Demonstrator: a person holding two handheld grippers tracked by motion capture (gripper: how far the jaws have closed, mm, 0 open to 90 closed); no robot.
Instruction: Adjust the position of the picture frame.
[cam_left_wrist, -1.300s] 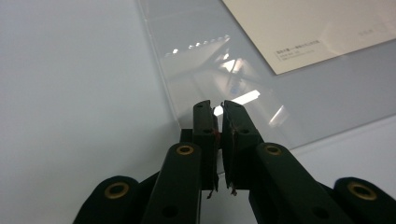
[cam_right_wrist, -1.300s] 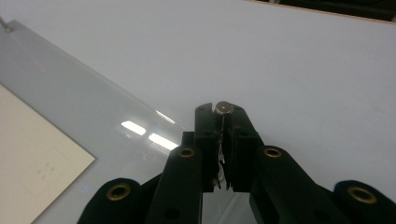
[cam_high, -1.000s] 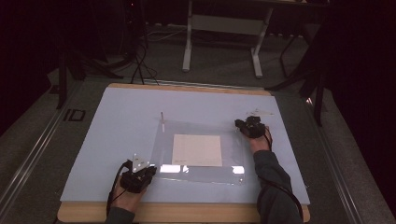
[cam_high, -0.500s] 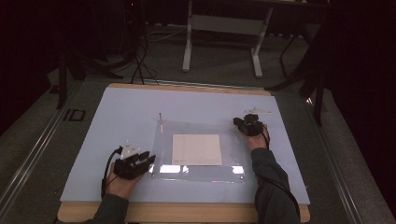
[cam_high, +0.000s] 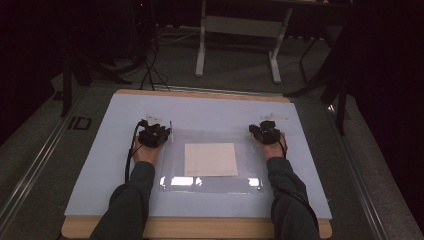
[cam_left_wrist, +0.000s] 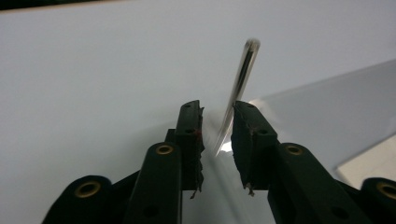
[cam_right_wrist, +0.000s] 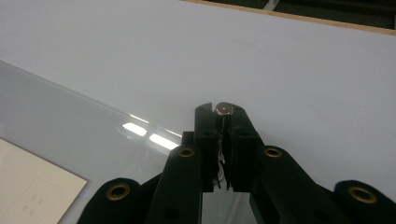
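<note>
Clear plastic sheet (cam_high: 210, 160) spread flat on the tabletop (cam_high: 100, 165) between both grippers, its far right corner clamped by the right gripper (cam_right_wrist: 224, 112), its raised far left corner seen between the just closing, not yet pressing jaws of the left gripper (cam_left_wrist: 217, 116), white paper (cam_high: 210, 159) lying under the sheet

A clear plastic sleeve (cam_high: 210, 160) lies flat on the pale blue mat, glossy, with bright glare along its near edge. Inside it sits a cream sheet of paper (cam_high: 210, 159) — square to the sleeve and roughly at its middle. The sleeve's far left corner (cam_left_wrist: 243, 79) is lifted off the mat and stands up as a thin, blurred, upright edge. Its far right corner (cam_right_wrist: 224, 108) is also raised slightly — seen edge-on, with a small round shiny spot at the top. The rest of the sleeve rests level
</note>
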